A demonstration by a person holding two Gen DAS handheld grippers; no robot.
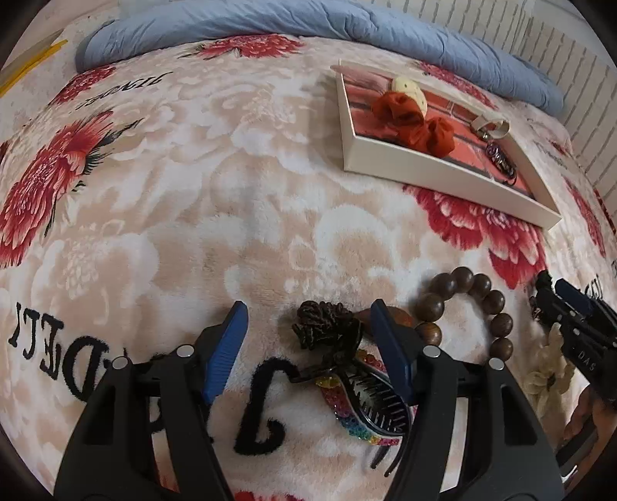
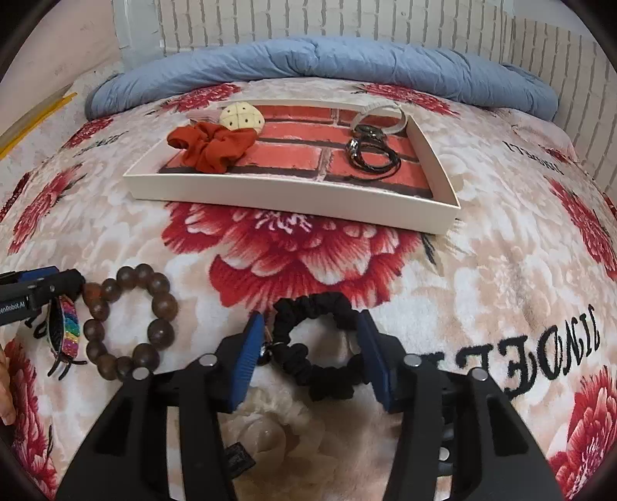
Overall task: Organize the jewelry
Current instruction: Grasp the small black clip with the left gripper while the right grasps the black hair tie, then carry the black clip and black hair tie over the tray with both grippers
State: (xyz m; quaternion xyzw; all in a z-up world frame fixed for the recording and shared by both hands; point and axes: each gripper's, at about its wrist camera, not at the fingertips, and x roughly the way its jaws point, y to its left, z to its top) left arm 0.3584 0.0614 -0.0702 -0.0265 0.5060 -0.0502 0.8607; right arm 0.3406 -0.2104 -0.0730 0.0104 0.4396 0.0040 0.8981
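Observation:
My left gripper (image 1: 308,314) stands open over a rainbow rhinestone hair clip (image 1: 362,404) with a dark brown knotted tie (image 1: 324,325); both lie between its blue fingers, nearer the right one. Just to the right lies a wooden bead bracelet (image 1: 482,287) (image 2: 162,304). My right gripper (image 2: 310,339) straddles a black scrunchie (image 2: 320,304) on the blanket, pads close beside it and the ring still round. A cream fabric flower (image 2: 270,424) lies under that gripper. The white tray (image 2: 289,196) (image 1: 443,169) holds a red scrunchie (image 2: 212,146), a cream round piece (image 2: 241,115) and black hair ties (image 2: 370,158).
Everything lies on a plush beige blanket with red flowers (image 2: 300,246) and black lettering. A rolled blue quilt (image 2: 308,61) runs along the far edge below a white brick wall (image 2: 347,19). A person's hand (image 1: 586,416) shows at the right gripper.

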